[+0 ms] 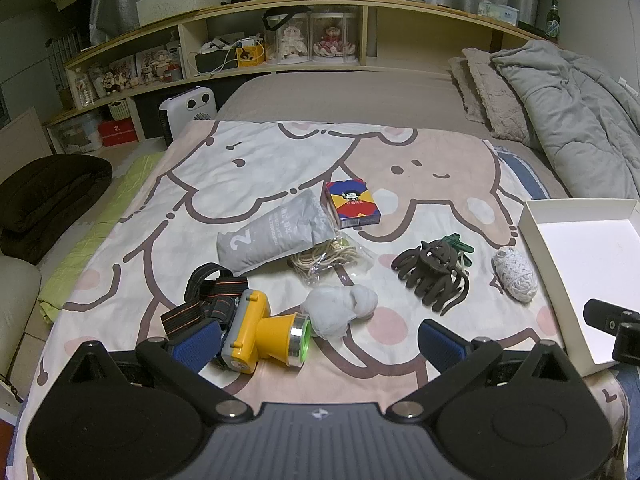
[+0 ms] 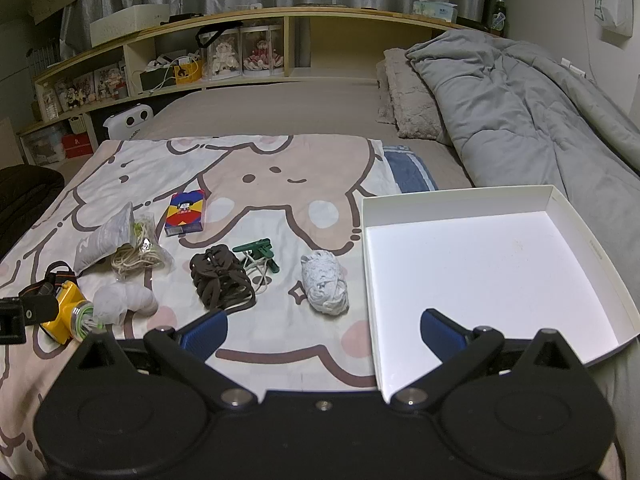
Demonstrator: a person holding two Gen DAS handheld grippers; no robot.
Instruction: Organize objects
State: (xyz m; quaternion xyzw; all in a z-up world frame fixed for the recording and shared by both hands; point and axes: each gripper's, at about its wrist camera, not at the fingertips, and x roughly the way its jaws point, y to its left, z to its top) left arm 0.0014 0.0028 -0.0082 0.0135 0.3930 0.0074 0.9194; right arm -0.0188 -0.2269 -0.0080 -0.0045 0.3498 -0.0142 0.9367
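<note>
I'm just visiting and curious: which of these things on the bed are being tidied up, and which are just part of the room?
Likely part of the tidying:
white box
yellow headlamp
card pack
brown hair claw
green clip
white yarn ball
grey pouch
bagged cord
white wad

Just lying about:
grey duvet
pillows
shelf dolls
white heater

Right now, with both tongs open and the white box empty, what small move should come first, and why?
Probably ease the right tongs forward over the white yarn ball. It lies nearest the empty white box, loose on the blanket, apart from the brown hair claw, so little else gets disturbed.
</note>
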